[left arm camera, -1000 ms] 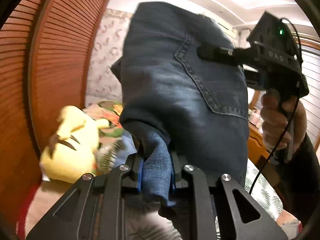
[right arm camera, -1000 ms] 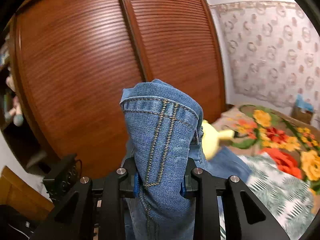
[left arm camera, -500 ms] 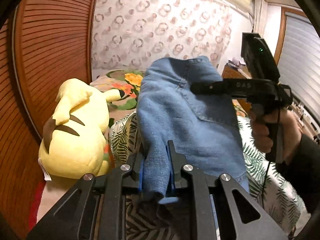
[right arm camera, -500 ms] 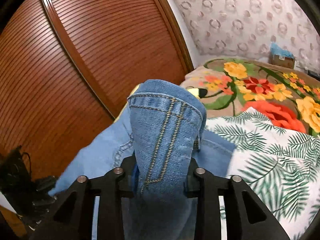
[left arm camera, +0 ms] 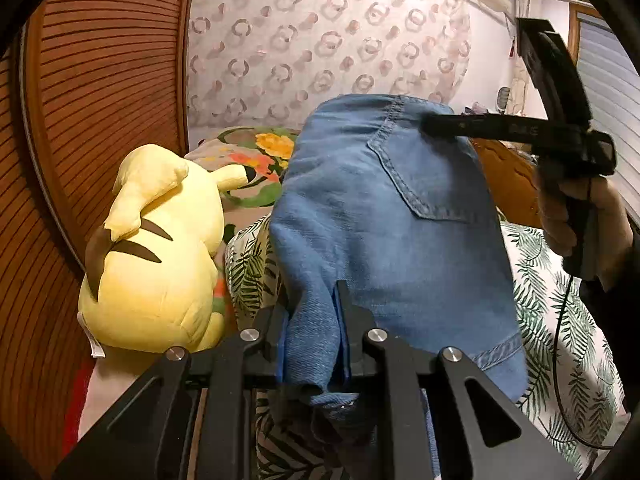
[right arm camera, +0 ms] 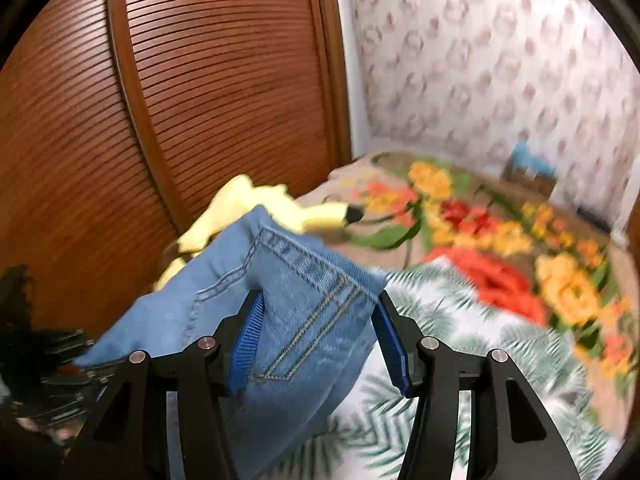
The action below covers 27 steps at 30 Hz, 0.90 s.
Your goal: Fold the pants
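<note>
The blue denim pants (left arm camera: 384, 232) hang between my two grippers above the bed. My left gripper (left arm camera: 314, 336) is shut on a bunched fold of the denim. In the right wrist view the waistband part of the pants (right arm camera: 304, 312) lies between the blue pads, and my right gripper (right arm camera: 320, 340) has its jaws spread wide, so the cloth slumps loosely between them. In the left wrist view the right gripper (left arm camera: 440, 126) shows at the pants' upper right edge, held by a hand.
A yellow plush toy (left arm camera: 160, 248) lies at the left by the wooden slatted wardrobe door (right arm camera: 180, 120). A leaf-print sheet (left arm camera: 560, 320) and a flower-print blanket (right arm camera: 500, 240) cover the bed. A patterned wall stands behind.
The pants came down toward the bed. The right gripper's jaws have opened off the waistband, which sags to the left. The left gripper keeps its hold.
</note>
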{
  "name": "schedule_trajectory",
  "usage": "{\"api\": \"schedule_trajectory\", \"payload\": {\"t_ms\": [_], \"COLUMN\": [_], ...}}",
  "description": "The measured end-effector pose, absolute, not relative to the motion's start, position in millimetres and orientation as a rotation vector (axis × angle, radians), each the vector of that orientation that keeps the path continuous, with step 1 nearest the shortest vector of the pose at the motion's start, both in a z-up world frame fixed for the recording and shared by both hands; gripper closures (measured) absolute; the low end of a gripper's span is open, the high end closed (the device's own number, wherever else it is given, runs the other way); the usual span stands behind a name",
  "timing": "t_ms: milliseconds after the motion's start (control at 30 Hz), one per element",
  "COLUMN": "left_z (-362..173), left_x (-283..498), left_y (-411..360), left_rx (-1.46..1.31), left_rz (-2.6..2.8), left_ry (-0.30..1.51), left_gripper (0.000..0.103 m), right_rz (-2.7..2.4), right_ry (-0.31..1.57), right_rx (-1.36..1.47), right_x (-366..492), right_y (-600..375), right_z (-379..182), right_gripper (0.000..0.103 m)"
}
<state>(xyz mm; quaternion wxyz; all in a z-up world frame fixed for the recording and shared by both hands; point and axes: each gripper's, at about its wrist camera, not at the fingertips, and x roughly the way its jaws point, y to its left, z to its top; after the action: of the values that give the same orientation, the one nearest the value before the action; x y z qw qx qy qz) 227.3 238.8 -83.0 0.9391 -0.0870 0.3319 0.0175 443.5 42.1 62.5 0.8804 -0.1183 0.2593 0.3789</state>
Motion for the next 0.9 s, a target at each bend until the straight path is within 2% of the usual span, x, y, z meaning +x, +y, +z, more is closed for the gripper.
{"api": "schedule_trajectory", "payload": {"t_ms": [200, 367, 433, 467, 533, 667, 733, 900], "left_z": [-85, -74, -67, -62, -56, -39, -29, -10], "left_x": [229, 222, 215, 210, 202, 183, 172, 151], "left_y": [236, 234, 232, 229, 222, 204, 191, 161], "left_rx": [-0.187, -0.195, -0.191, -0.177, -0.142, -0.113, -0.093, -0.058], "left_rz": [0.042, 0.048, 0.062, 0.073, 0.076, 0.067, 0.056, 0.018], "left_ry": [0.683, 0.676, 0.667, 0.661, 0.645, 0.612, 0.590, 0.556], "left_gripper": [0.083, 0.081, 0.077, 0.074, 0.057, 0.044, 0.026, 0.022], "right_rz": [0.716, 0.701, 0.681, 0.683, 0.682, 0.676, 0.670, 0.664], "right_ry": [0.613, 0.609, 0.587, 0.580, 0.571, 0.538, 0.515, 0.467], "right_rx": [-0.242, -0.167, -0.158, -0.158, -0.165, -0.168, -0.157, -0.114], "right_x": [454, 436, 420, 411, 386, 335, 303, 232], "right_y": [59, 40, 28, 21, 7, -21, -39, -80], "right_z": [22, 42, 53, 59, 65, 71, 76, 82], "right_gripper": [0.046, 0.043, 0.043, 0.042, 0.041, 0.040, 0.040, 0.039]}}
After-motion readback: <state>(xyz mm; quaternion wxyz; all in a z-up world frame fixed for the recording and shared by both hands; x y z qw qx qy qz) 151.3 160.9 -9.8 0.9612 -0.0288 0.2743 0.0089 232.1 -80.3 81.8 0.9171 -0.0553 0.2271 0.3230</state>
